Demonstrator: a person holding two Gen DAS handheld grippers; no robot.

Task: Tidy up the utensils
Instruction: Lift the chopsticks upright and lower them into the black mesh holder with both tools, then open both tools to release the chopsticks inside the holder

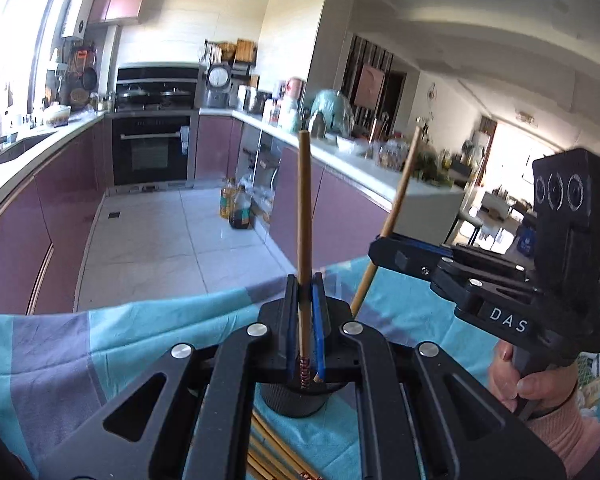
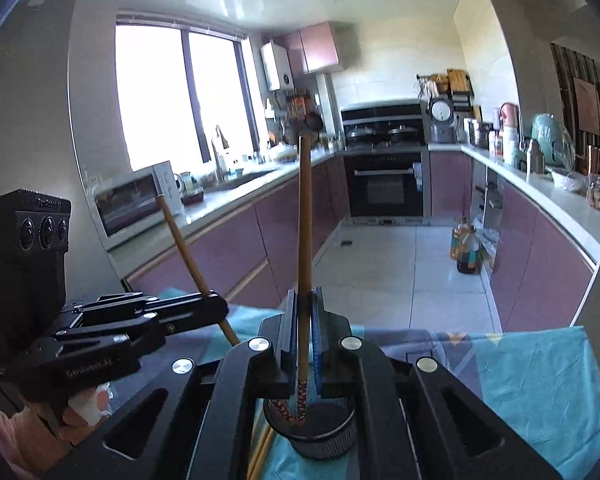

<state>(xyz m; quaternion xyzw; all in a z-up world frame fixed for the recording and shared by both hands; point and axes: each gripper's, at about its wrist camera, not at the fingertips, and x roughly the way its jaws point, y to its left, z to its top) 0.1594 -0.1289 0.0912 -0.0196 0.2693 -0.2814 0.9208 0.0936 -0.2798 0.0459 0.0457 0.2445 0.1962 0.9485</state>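
Observation:
My left gripper (image 1: 305,284) is shut on a wooden chopstick (image 1: 304,208) that stands nearly upright. Its patterned lower end hangs at the mouth of a black mesh holder (image 1: 296,404). My right gripper (image 2: 305,294) is shut on a second chopstick (image 2: 305,220), whose patterned tip dips into the same holder (image 2: 324,436). Each view shows the other tool from the side: the right gripper (image 1: 374,248) with its slanted chopstick (image 1: 400,200), and the left gripper (image 2: 220,306) with its slanted chopstick (image 2: 180,240). A hand grips each handle.
Several more chopsticks (image 1: 276,452) lie on the teal and grey tablecloth (image 1: 140,332) beside the holder. Beyond the table's far edge is kitchen floor with oil bottles (image 1: 238,208). Purple cabinets and counters line both sides.

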